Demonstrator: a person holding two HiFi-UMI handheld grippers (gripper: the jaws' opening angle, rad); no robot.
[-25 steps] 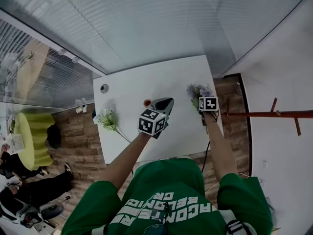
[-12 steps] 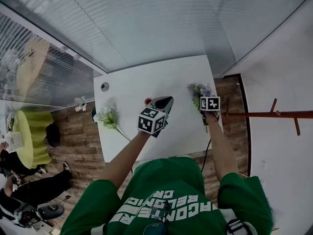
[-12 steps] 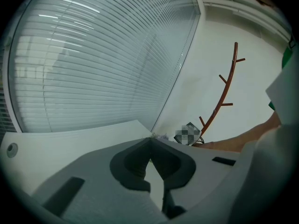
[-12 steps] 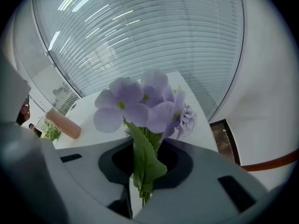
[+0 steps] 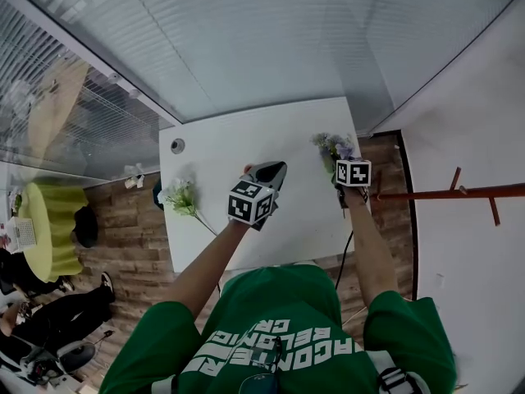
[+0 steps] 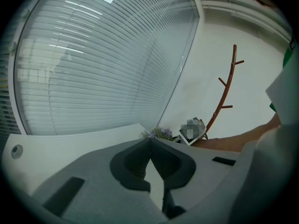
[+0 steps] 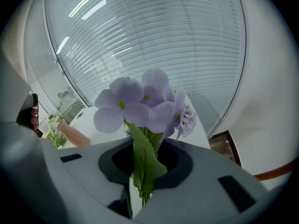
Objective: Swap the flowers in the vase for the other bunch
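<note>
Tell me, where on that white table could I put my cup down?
Barest: the far strip of the table between the round cap and the purple flowers. Crowded mid-table round the vase and left gripper; the white bunch fills the left edge.

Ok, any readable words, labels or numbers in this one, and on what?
Person's green shirt, white chest lettering: seen upside down and warped, too unclear to quote.
Left gripper's marker cube and right gripper's marker cube: black-and-white square patterns only, no letters.
Nothing else shows print.
</note>
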